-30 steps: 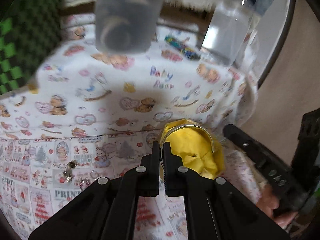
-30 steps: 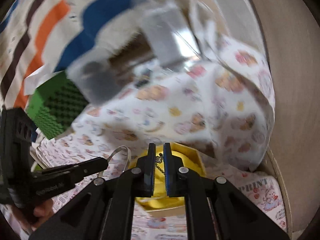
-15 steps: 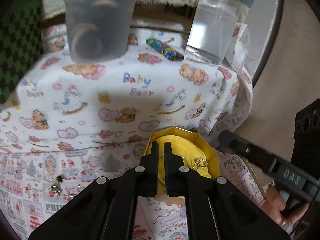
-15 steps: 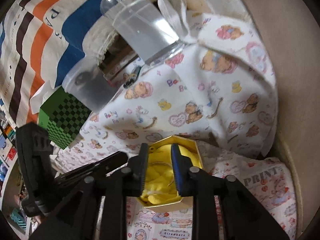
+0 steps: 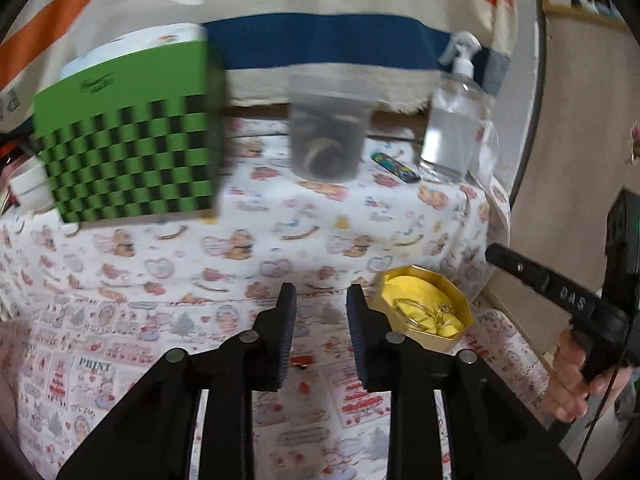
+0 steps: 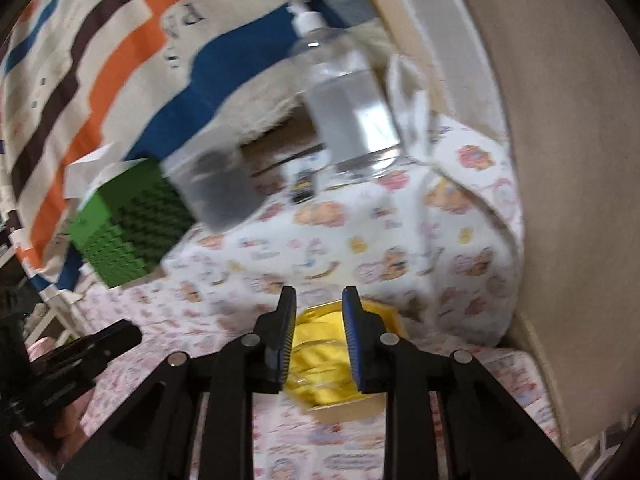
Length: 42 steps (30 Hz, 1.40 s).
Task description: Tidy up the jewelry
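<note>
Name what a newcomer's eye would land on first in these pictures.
The bright yellow jewelry box, lined in yellow with a silver bangle inside, sits low on the printed cloth right of the open left tongs. Behind stand a green checkered box, a cloudy plastic cup and a clear pump bottle.

This looks like a room in a home, set up on a low surface rather than a workbench. A children's cloth printed with bears, hearts and rocking horses covers it. A striped blanket with large letters hangs behind. Household odds and ends stand along the back: a clear pump bottle, a cloudy plastic cup and a green checked box. A plain beige wall closes off the right side.
</note>
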### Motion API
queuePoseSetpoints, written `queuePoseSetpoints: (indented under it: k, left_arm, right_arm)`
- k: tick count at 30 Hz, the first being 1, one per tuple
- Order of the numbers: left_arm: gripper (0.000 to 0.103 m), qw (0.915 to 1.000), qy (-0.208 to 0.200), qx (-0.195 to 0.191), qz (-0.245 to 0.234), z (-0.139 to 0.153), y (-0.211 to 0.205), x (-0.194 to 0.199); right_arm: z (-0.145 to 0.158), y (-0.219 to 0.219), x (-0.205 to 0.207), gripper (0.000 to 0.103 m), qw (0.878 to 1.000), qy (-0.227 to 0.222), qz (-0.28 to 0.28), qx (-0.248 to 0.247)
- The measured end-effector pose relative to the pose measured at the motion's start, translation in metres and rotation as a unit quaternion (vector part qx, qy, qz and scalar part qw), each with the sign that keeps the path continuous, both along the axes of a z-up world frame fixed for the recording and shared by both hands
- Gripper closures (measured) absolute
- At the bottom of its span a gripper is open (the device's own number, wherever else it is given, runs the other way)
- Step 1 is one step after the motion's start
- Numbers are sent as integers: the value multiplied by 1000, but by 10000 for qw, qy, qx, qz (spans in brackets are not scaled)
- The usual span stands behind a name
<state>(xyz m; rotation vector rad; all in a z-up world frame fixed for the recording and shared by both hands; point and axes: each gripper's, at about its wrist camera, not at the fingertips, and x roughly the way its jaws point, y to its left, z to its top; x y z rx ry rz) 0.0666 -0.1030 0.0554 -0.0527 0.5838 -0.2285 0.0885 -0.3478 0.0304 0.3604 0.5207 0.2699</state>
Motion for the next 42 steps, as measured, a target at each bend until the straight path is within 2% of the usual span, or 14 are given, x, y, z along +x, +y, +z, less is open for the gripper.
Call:
queuePoseSetpoints:
  k: [3,6,11,14,17,18,19,21,23,28,32,34,36,42]
  left_arm:
    - [69,9999,55,-74,113,-5,16,-1]
    - [67,9991,121,152,374,-16,26,4]
    - [65,9967,709,-67,395,-38,34,24]
    - [64,9961,797,26,390,-47,36,30]
    - [54,9952,874,88,423,-56,37,35]
    - [53,9948,924,73,430,-60,38,38]
    - [53,9943,965,46,449,-63,40,41]
    - [52,9932,1077,-114,435,-69,47,47]
    - [51,9911,1182,-508,340,-76,56,54]
    - [52,9871,1412,-665,355,-91,64,66]
    - [67,9895,1366,-215,411,-96,53,71]
    - [70,9893,1376,-38,478,-99,48,72]
    - [77,9879,1468,-30,490,-103,46,76]
    - [81,9854,1588,-85,600,-108,53,82]
  right_arm:
    - [-2,14,-6,80,9998,1,70,-167]
    - [-2,26,-11,70,9992,-67,105,-380]
    - [-5,40,-15,65,9968,-146,99,-775]
    - [-8,43,-14,49,9965,-141,55,-818]
    - [-12,48,-13,38,9943,-161,-156,-1045]
    - [-13,50,-14,27,9924,-230,-229,-1184]
    - [-12,50,-15,23,9914,-275,-265,-1249]
    - [-13,51,-15,20,9900,-296,-327,-1339]
    - [-13,48,-14,10,9918,-218,-328,-1214]
    - [-17,46,-9,8,9942,-33,-332,-1019]
    - [-21,48,-7,8,9934,27,-371,-1087]
    - [-22,49,-7,8,9933,50,-350,-1096]
    - [-23,50,-7,8,9929,52,-336,-1139]
    - [-25,55,-6,8,9912,63,-320,-1280]
